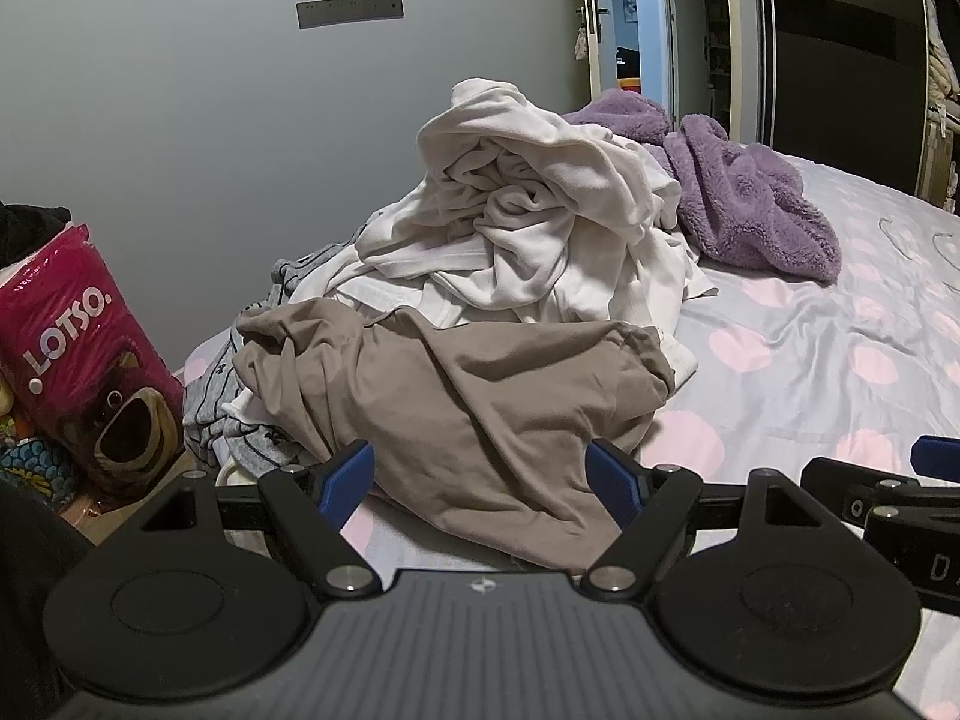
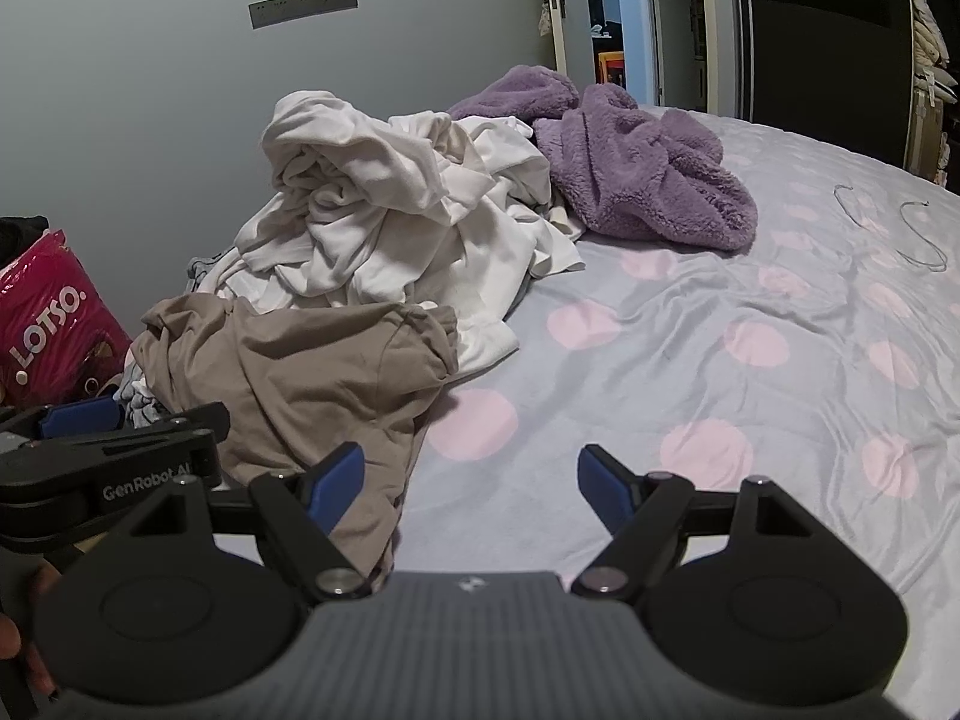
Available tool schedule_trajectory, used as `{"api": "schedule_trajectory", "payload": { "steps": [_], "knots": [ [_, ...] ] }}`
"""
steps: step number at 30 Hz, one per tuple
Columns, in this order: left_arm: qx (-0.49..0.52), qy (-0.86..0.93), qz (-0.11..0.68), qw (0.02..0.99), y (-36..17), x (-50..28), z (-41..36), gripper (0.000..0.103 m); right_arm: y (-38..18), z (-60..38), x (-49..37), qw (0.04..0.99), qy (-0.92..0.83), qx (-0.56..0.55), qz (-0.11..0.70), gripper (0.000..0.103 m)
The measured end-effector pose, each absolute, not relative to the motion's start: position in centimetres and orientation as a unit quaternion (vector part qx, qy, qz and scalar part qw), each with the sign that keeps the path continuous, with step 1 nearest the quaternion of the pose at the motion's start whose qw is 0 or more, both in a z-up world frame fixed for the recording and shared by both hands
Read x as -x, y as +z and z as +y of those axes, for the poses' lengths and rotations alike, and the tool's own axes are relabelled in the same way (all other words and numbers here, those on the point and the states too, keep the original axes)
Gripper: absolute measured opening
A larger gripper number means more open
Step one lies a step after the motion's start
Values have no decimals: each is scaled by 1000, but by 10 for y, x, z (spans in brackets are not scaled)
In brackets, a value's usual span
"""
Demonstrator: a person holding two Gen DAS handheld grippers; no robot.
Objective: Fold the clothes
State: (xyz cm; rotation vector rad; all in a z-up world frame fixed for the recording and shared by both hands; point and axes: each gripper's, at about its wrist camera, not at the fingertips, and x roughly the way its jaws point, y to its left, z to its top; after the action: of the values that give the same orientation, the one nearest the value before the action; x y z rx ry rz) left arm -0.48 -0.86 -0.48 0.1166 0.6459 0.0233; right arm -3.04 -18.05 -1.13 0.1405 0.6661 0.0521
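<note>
A crumpled taupe garment (image 1: pixel 468 414) (image 2: pixel 312 384) lies at the near edge of a clothes pile on the bed. Behind it sits a heap of white garments (image 1: pixel 528 234) (image 2: pixel 372 216), and a purple fleece garment (image 1: pixel 738 204) (image 2: pixel 636 168) lies further back. A grey patterned piece (image 1: pixel 252 438) pokes out at the pile's left. My left gripper (image 1: pixel 480 480) is open, hovering just in front of the taupe garment with nothing between its fingers. My right gripper (image 2: pixel 471 489) is open over bare bedsheet, its left finger (image 2: pixel 336 483) beside the taupe garment's hem.
The bed has a grey sheet with pink dots (image 2: pixel 750 372). A pink LOTSO bag (image 1: pixel 90 372) stands off the bed's left edge. Two wire hangers (image 2: pixel 888 222) lie at the far right. A grey wall, an open door (image 1: pixel 624 18) and a dark wardrobe stand behind.
</note>
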Motion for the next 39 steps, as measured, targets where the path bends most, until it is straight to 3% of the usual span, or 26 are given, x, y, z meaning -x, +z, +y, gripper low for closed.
{"api": "schedule_trajectory", "payload": {
  "steps": [39],
  "knots": [
    [-36,-4,360,932,-17,-25,10,76,-22,-165,7,934,41,-70,349,80]
  ]
}}
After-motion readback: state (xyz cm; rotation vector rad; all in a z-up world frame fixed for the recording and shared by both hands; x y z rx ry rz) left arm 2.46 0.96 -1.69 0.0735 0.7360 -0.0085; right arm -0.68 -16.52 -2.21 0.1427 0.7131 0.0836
